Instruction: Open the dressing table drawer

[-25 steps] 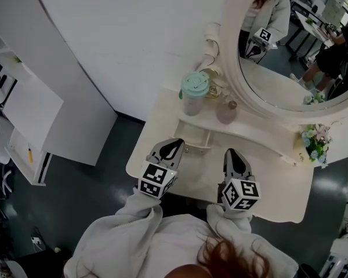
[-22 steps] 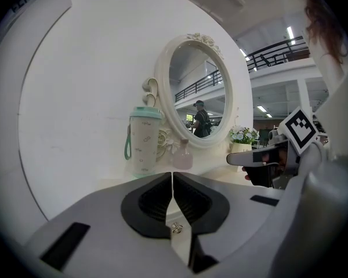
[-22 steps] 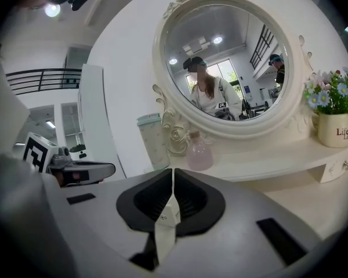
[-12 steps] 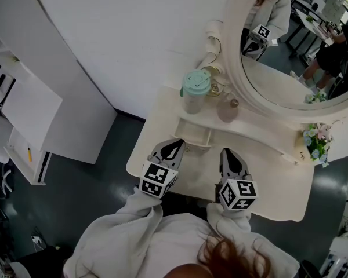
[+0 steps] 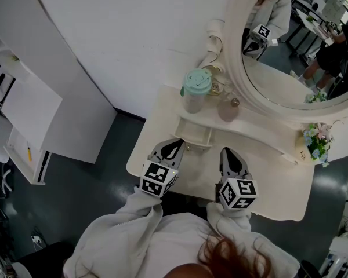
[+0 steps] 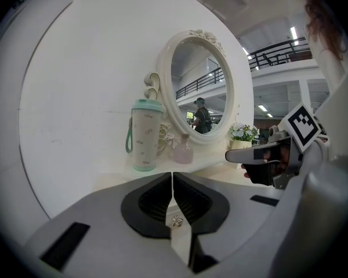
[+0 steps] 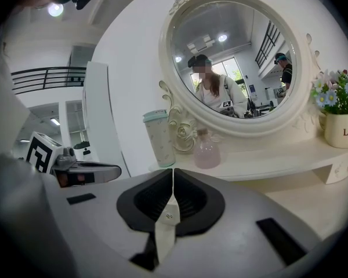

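Drawer juts from under the raised shelf at the left of the glossy cream dressing table. It is a shallow rectangular box with a small round knob. Left gripper sits just beside that knob and right gripper is near. Both have their ribbed black pads pressed together, empty.

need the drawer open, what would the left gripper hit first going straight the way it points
Probably the drawer: in the head view the left gripper, jaws shut, points at its front from close by. Its own view hides the drawer, so where exactly is unclear.
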